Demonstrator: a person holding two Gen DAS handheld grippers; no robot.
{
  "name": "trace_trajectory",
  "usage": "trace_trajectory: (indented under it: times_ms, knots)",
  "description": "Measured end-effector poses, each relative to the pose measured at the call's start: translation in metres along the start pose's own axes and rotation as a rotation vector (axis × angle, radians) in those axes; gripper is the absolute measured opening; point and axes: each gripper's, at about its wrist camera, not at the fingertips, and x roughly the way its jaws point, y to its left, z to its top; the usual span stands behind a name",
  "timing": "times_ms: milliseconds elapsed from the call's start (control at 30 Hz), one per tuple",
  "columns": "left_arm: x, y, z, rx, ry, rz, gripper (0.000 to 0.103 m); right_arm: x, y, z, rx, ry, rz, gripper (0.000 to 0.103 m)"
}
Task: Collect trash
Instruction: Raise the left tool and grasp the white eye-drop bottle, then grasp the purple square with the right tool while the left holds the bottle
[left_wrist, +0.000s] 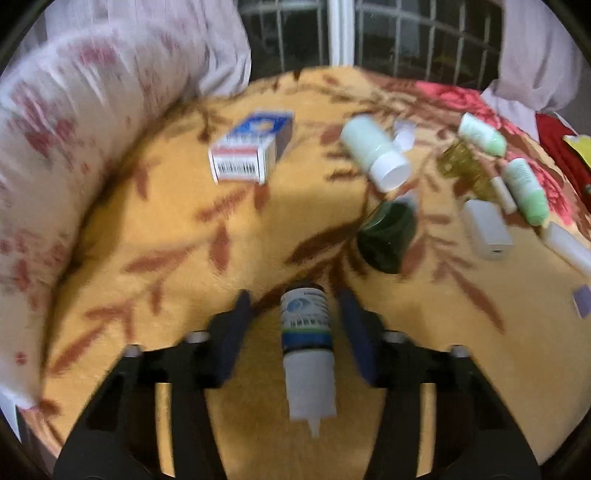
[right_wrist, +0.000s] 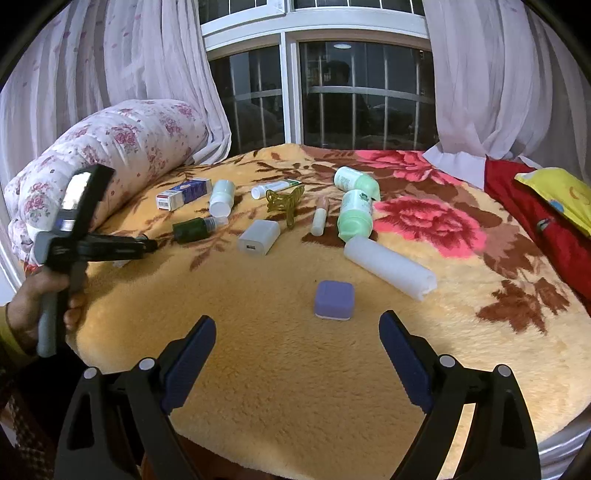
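Between the left gripper's (left_wrist: 295, 306) blue pads lies a small white dropper bottle (left_wrist: 308, 354), nozzle toward the camera; gaps show on both sides, so the pads do not press it. It rests on the bed's yellow blanket (left_wrist: 155, 229) near the front edge. Right gripper (right_wrist: 297, 332) stands wide apart, empty, just behind a purple case (right_wrist: 334, 300).

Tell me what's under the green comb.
Only the blanket shows around the comb; a white tube lies just behind it. Whatever sits directly beneath is covered.
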Motion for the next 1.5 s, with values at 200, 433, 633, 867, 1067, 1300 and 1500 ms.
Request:
trace_trajectory:
  times_ms: [200,433,633,867,1067,1300,1500]
  knots:
    - [-0.015,0.011,-0.014,-0.038,-0.046,-0.086,0.023,0.009,-0.005,0.001,0.006,0.002,-0.030,0.088]
    - [-0.051,0.004,-0.043,-0.010,-0.098,-0.136,0.023,0.030,-0.002,0.013,-0.036,0.032,-0.066,0.088]
    - [-0.067,-0.009,-0.058,0.010,-0.117,-0.187,0.023,0.059,0.000,0.028,-0.075,0.092,-0.116,0.088]
    - [-0.072,-0.021,-0.062,0.044,-0.128,-0.212,0.023,0.103,-0.009,0.034,-0.040,0.249,-0.133,0.061]
    - [-0.074,-0.024,-0.066,0.055,-0.133,-0.221,0.023,0.100,-0.017,0.036,0.027,0.288,-0.054,0.031]
    - [-0.082,-0.031,-0.071,0.086,-0.141,-0.232,0.023,0.081,-0.018,0.032,0.026,0.257,-0.013,0.031]
    - [-0.095,-0.040,-0.083,0.132,-0.134,-0.259,0.023,0.052,0.005,0.030,-0.032,0.216,0.023,0.031]
